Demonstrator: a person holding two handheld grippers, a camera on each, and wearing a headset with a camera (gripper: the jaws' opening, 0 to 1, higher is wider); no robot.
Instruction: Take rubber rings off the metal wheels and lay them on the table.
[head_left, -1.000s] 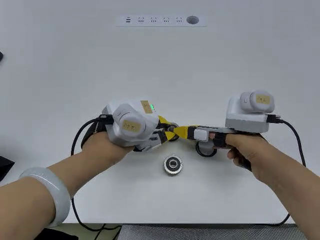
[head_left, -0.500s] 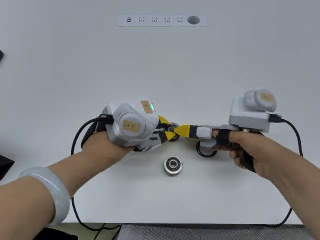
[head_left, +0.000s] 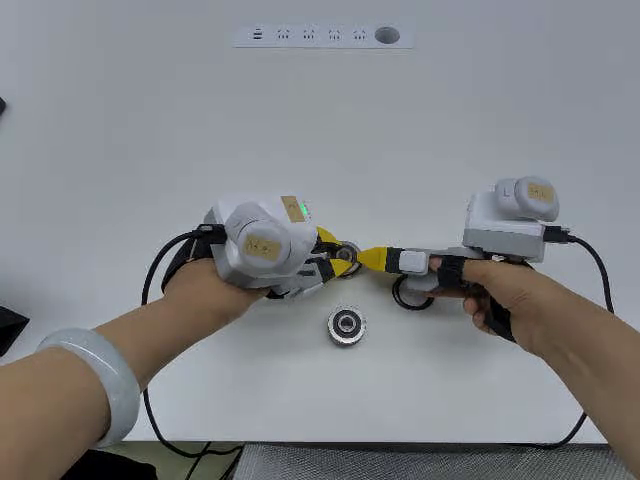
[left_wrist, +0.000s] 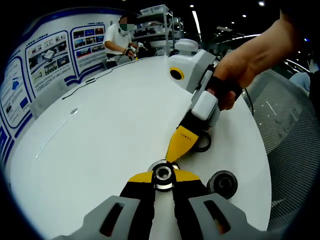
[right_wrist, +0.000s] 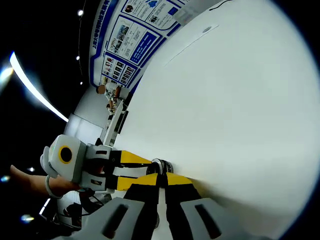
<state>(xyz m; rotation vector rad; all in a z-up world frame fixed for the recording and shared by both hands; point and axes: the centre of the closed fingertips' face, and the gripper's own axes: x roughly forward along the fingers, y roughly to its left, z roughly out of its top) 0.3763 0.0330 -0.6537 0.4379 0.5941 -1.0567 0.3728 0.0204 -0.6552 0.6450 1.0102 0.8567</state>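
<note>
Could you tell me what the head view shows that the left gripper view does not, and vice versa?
Head view, not the other: the power strip at the far edge of the table and a pale bangle on the person's left wrist. Left gripper view, not the other: blue display boards and a person beyond the table. Both: the left gripper clamping a metal wheel, the right gripper at that wheel's rim, a loose rubber ring, and a second wheel lying on the table.
</note>
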